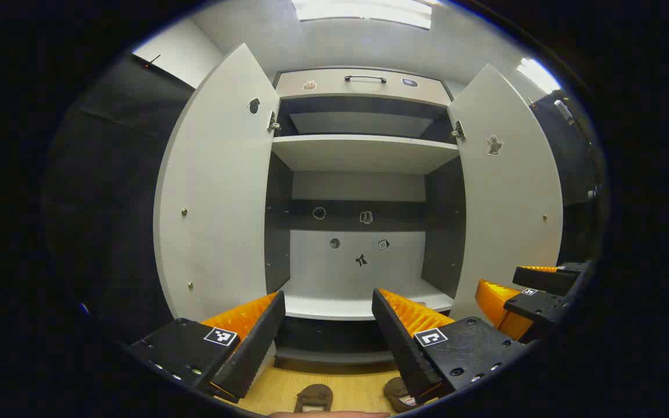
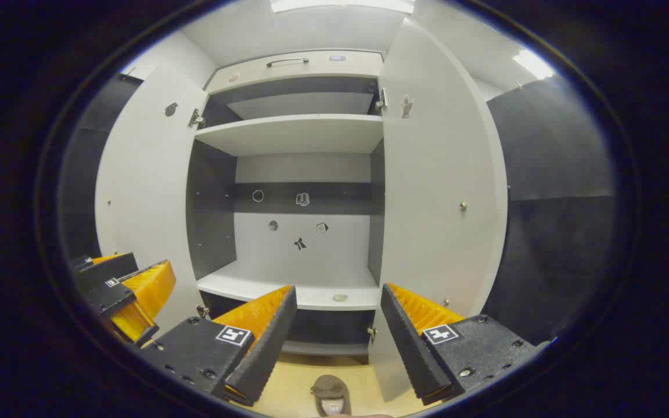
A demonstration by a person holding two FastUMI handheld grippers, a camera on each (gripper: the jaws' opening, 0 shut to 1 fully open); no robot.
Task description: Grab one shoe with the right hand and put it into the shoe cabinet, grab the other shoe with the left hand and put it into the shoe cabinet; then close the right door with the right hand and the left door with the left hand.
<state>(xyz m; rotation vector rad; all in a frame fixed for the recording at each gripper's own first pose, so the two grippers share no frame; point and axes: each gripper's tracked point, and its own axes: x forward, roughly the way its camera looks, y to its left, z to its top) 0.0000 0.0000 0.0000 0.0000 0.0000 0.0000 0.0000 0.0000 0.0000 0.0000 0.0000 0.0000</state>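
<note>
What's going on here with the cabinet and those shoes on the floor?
A person holds two grippers in front of an open shoe cabinet. Both doors, the left door and the right door, stand wide open, and the shelves look bare apart from a small round thing on the lower one. Two brown shoes sit on the wooden floor below. The left gripper and right gripper are open and hold nothing, so no shoe has been picked up yet.

Matt, smooth white shoe cabinet (image 1: 363,152) doors, metal hinges (image 1: 274,123), wood-grain floor (image 1: 358,389).
</note>
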